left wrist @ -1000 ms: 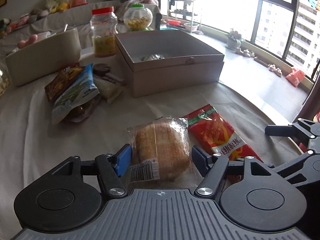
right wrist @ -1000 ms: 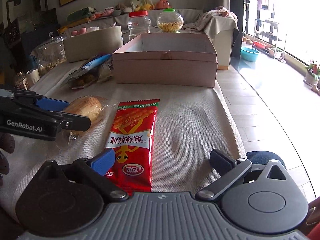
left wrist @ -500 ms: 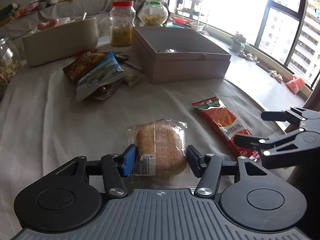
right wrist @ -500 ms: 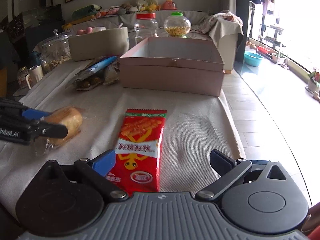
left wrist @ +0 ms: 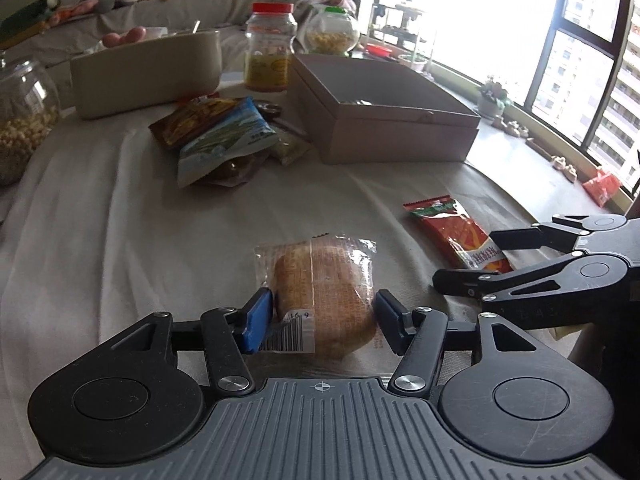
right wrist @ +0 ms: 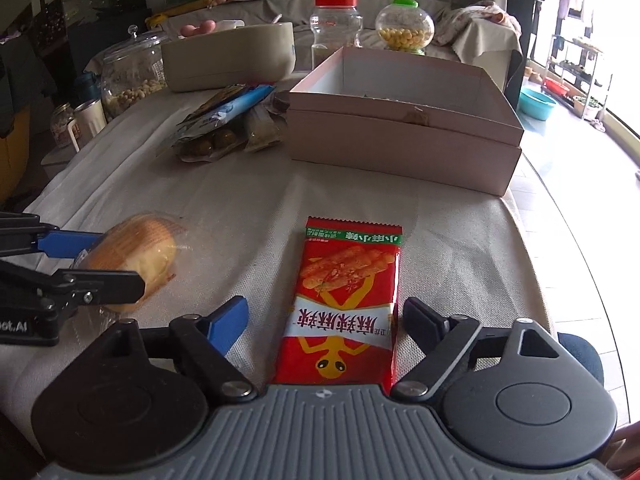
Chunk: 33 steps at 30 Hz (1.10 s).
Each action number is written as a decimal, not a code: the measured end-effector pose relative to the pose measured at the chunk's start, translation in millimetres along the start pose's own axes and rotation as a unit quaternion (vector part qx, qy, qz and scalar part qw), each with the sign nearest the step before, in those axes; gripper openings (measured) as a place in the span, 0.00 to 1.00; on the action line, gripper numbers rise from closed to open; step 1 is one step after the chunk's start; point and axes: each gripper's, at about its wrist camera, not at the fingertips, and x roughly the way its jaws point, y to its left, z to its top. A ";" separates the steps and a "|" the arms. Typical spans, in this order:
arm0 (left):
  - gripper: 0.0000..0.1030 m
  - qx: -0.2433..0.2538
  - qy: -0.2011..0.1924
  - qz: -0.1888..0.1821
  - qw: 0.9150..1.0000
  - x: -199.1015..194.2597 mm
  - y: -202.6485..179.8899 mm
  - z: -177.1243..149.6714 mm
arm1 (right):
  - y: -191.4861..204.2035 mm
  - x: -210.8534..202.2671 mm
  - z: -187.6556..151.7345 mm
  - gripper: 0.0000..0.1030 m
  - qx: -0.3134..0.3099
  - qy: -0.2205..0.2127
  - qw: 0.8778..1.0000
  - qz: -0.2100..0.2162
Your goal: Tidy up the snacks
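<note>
A wrapped bread bun (left wrist: 322, 292) lies on the cloth-covered table between the jaws of my left gripper (left wrist: 320, 318), which has closed on its sides; it also shows in the right wrist view (right wrist: 134, 254). A red snack packet (right wrist: 346, 308) lies flat between the open fingers of my right gripper (right wrist: 326, 322); the packet also shows in the left wrist view (left wrist: 456, 236). An open pink box (right wrist: 404, 120) stands farther back, also seen in the left wrist view (left wrist: 380, 116).
A pile of snack bags (left wrist: 220, 140) lies left of the box. A beige container (left wrist: 148, 72), a red-lidded jar (left wrist: 270, 58), a green-lidded jar (left wrist: 332, 32) and a glass jar (right wrist: 130, 70) stand at the back. The table edge (right wrist: 552, 280) runs on the right.
My left gripper's jaws have narrowed onto the bun. My right gripper has shifted left so the red packet now lies between its fingers. Both views have pulled back from the box.
</note>
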 end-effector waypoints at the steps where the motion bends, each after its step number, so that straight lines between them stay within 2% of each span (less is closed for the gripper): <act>1: 0.64 -0.004 0.001 -0.003 1.000 1.1 1.4 -0.2 | -0.3 -0.7 -0.4 0.78 0.000 0.000 1.000 0.000; 5: 0.67 -0.008 0.006 -0.007 1.000 5.1 3.2 -1.8 | -3.0 -1.7 -1.3 0.70 0.004 -0.003 1.000 -0.005; 8: 0.68 -0.012 0.007 -0.011 1.000 6.3 5.1 -2.6 | -3.8 -3.5 -1.5 0.57 0.003 -0.007 1.000 -0.014; 10: 0.68 -0.010 0.006 -0.011 1.000 6.0 4.9 -3.2 | -4.7 -4.6 -2.4 0.55 0.002 -0.007 1.000 -0.012; 15: 0.67 -0.010 0.006 -0.010 1.000 6.5 4.3 -3.4 | -3.7 -5.4 -3.4 0.55 0.002 -0.005 1.000 -0.010; 19: 0.67 -0.005 0.008 -0.004 1.000 5.6 2.9 -2.7 | 1.4 -5.7 -0.9 0.55 0.002 0.006 1.000 0.012; 24: 0.66 -0.003 0.005 0.025 1.000 3.3 7.7 -1.6 | 15.8 -4.2 4.3 0.55 -0.017 0.023 0.999 0.041; 27: 0.66 -0.018 0.006 0.034 0.999 1.2 17.3 -1.4 | 28.9 -1.3 8.0 0.55 -0.039 0.028 0.998 0.051; 33: 0.65 -0.048 0.004 0.084 0.995 -8.6 43.5 -3.9 | 57.7 13.9 29.2 0.55 -0.063 0.049 0.994 0.075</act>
